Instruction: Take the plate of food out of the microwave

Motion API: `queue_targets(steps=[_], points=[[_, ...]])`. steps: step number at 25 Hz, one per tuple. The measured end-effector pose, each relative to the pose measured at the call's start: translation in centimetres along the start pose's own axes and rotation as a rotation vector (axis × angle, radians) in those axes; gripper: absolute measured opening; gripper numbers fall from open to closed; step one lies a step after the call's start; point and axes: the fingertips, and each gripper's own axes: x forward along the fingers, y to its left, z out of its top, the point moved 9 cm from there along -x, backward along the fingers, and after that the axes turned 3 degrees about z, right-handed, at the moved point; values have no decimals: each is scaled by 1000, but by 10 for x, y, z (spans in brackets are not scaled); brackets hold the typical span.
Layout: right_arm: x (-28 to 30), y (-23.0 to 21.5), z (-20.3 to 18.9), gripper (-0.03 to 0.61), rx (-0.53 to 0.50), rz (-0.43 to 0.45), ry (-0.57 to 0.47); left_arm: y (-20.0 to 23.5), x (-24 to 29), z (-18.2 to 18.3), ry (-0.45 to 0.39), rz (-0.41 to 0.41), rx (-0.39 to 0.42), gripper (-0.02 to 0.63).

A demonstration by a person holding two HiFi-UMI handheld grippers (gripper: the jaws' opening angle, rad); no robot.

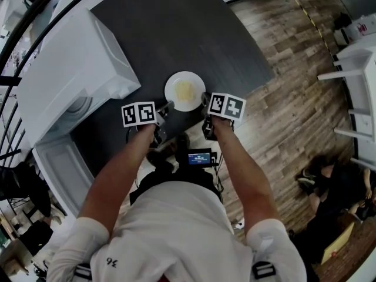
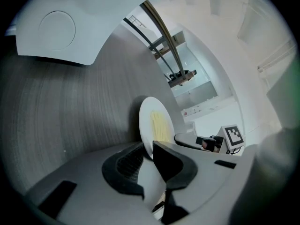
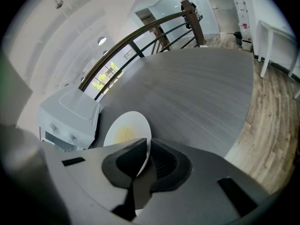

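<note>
The plate (image 1: 185, 90) was out, at the table's (image 1: 176, 28) near edge, right of the microwave (image 1: 70, 69) — resting or not, unclear. Left claw (image 2: 149, 150) and right claw (image 3: 146, 151) each pinched its rim. Next, likely: settle it flat — then release.

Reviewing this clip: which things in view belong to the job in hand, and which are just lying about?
Part of the job:
- plate with yellow food
- left gripper and right gripper, each shut on the plate's rim
- white microwave
- dark table under the plate

Just lying about:
- white furniture
- person sitting on the floor
- railing
</note>
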Motion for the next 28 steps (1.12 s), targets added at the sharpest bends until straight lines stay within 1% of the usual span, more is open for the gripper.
queue_targets(steps=[7, 14, 18, 23, 25, 28], points=[[1, 1, 1, 29, -11, 2, -5, 2, -5, 0, 6, 28, 47, 44], [0, 2, 2, 29, -22, 0, -16, 9, -19, 0, -22, 46, 47, 44], [0, 2, 3, 29, -26, -2, -37, 6, -22, -2, -28, 27, 48, 44], [-1, 6, 5, 31, -81, -34, -78, -1, -25, -2, -17, -1, 84, 44], [-2, 7, 6, 64, -89, -40, -93, -2, -26, -2, -18, -11, 88, 44], [-5, 7, 7, 66, -94, -54, -109, -4, -29, -2, -20, -24, 102, 44]])
